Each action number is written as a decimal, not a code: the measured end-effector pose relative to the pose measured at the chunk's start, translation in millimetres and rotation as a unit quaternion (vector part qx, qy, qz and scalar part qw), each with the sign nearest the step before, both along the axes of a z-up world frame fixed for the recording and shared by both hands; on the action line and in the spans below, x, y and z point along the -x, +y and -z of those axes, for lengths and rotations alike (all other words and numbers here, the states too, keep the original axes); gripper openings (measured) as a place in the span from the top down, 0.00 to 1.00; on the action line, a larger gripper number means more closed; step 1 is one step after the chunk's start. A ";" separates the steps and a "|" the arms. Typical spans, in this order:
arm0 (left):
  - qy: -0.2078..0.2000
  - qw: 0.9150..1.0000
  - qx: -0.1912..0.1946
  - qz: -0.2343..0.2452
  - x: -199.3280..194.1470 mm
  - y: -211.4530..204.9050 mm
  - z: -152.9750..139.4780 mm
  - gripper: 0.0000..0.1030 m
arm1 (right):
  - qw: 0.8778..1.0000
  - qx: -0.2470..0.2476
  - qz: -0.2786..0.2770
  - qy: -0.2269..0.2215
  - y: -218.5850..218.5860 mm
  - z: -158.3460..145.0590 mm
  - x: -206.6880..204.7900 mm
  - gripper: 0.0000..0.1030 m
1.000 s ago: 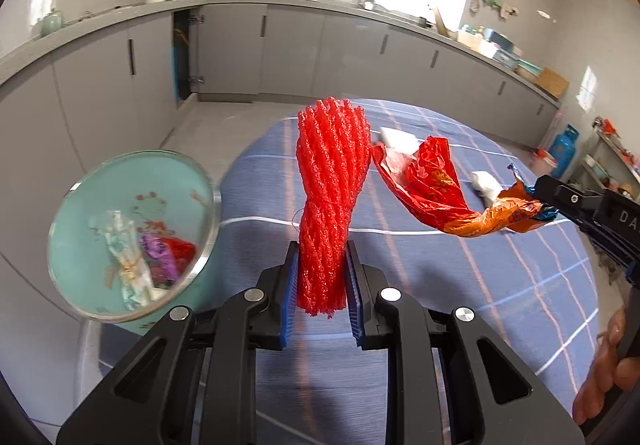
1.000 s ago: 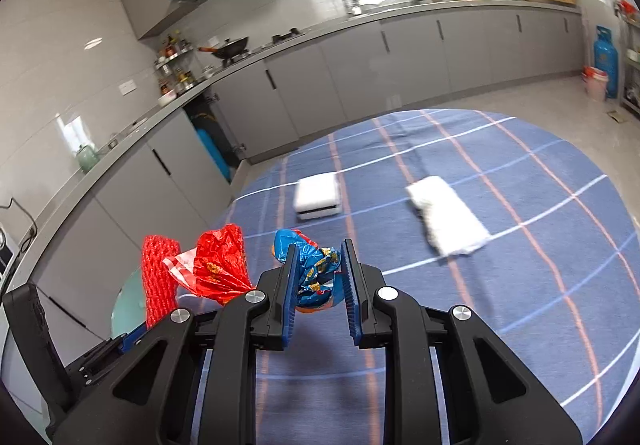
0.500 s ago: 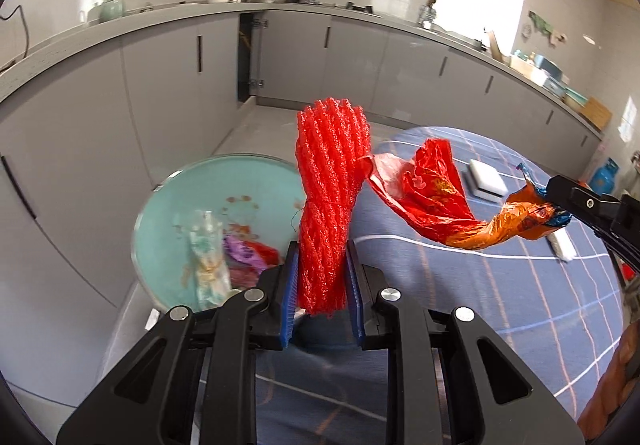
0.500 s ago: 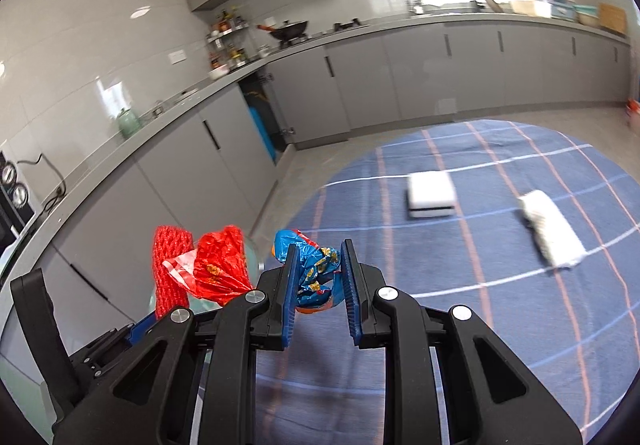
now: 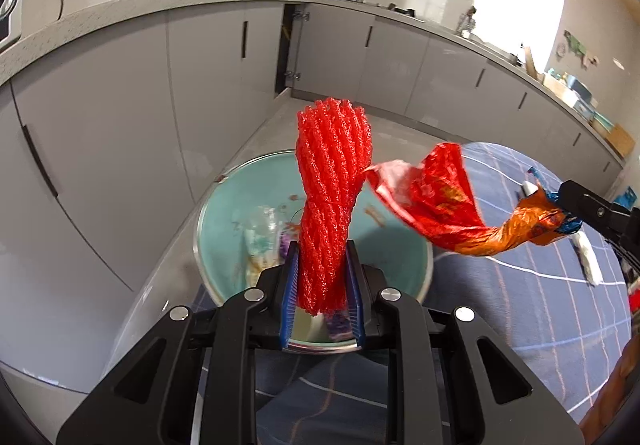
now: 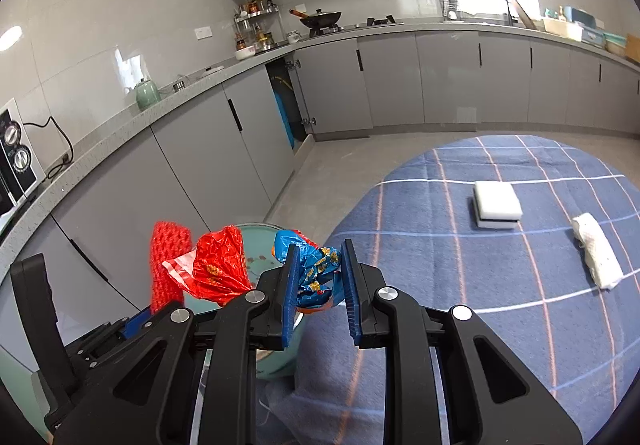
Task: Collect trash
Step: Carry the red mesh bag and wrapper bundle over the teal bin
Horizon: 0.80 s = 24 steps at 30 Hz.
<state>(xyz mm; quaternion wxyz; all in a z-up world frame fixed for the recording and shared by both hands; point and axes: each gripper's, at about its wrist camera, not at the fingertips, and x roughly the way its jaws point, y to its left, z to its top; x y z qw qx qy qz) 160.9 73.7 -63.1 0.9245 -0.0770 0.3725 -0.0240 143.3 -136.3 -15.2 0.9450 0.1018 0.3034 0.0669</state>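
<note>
Bunching red mesh netting (image 5: 334, 197), twisted, beside crinkled red-orange wrapper (image 5: 444, 205).

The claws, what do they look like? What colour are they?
Both claws look alike. The left claw and the right claw each have two chunky black arms with cut-out holes and round silver bolts. The fingers carry flat blue pads with ridges on the inner faces. No cables or sleeves show. White letters sat on the right claw's side a second ago; now they are out of view.
</note>
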 end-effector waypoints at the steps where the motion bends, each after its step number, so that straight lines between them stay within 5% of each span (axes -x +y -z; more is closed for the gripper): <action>1: 0.003 1.000 0.002 -0.005 -1.9 3.8 1.8 0.79 | 1.000 0.005 0.001 -0.001 5.2 1.3 -4.6 0.79; 24: 0.064 0.998 0.000 -0.014 -30.3 22.1 52.2 0.79 | 0.997 0.056 -0.013 0.046 67.7 59.6 -49.7 0.79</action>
